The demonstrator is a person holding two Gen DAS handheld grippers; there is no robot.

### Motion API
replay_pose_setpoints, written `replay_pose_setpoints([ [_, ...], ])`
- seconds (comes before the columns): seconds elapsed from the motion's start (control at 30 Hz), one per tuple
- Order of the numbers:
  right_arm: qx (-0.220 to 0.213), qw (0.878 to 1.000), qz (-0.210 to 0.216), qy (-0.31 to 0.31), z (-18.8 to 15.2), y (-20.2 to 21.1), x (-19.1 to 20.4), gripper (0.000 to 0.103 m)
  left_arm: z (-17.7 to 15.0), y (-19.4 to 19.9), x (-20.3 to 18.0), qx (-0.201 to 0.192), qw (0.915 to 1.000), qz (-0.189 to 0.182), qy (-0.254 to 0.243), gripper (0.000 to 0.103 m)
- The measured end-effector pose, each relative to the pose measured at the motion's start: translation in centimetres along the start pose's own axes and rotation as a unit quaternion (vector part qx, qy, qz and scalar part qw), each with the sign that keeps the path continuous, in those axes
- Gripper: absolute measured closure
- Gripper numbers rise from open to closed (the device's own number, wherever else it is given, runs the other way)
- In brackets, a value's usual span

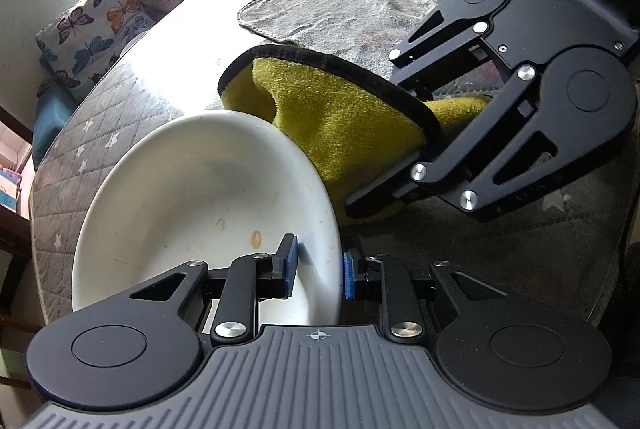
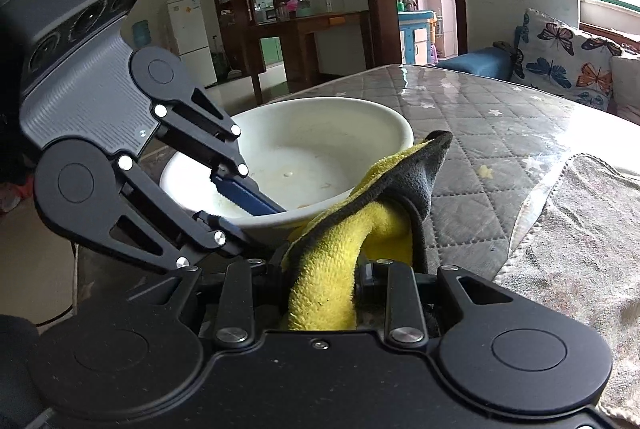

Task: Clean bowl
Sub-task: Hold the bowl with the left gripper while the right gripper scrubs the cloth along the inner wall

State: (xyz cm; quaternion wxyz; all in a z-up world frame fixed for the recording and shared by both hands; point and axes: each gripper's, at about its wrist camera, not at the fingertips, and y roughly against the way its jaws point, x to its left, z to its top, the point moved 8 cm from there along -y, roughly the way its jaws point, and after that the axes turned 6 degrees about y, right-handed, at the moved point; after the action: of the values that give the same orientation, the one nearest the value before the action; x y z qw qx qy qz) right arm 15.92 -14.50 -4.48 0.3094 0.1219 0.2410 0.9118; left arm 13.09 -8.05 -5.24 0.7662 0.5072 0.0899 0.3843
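While the bench [image 1: 132, 77] carries a grey towel [image 1: 360, 1] beyond both tongs, the white bowl [image 1: 192, 197] sits tilted, its rim clenched in the left tongs [image 1: 320, 269]. Just beside that rim, the right tongs [image 2: 322, 281] grasp a bunched yellow cloth [image 2: 336, 269]. Pressing hard on the stains [image 1: 256, 239] could twist the bowl free of its thin-edged grip.
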Motion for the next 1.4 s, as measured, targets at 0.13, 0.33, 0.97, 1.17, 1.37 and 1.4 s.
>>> replay_pose_setpoints([
  [0.13,0.0,1.0,-0.006,-0.003,0.4,-0.6,-0.6,0.072,0.0,0.1,0.0,-0.001,1.0,-0.001,0.0,0.08],
  [0.33,-0.001,1.0,-0.013,-0.007,0.8,-1.2,-1.6,0.072,0.0,0.2,0.0,-0.001,1.0,-0.003,-0.004,0.08],
  [0.97,0.001,1.0,-0.031,-0.001,1.9,-3.0,-4.1,0.072,-0.9,0.9,-0.4,0.007,0.9998,-0.008,-0.019,0.08],
  [1.17,0.003,0.999,-0.033,0.001,2.1,-3.5,-4.5,0.072,-1.1,1.1,-0.2,0.013,0.9998,-0.013,-0.007,0.08],
  [1.37,0.003,1.0,-0.029,0.004,1.8,-3.0,-4.0,0.072,-0.8,1.0,-0.1,0.019,0.9997,-0.011,0.011,0.08],
  [1.4,0.003,1.0,-0.028,0.006,1.8,-3.0,-3.9,0.072,-0.7,1.0,-0.1,0.02,0.9997,-0.01,0.013,0.08],
])
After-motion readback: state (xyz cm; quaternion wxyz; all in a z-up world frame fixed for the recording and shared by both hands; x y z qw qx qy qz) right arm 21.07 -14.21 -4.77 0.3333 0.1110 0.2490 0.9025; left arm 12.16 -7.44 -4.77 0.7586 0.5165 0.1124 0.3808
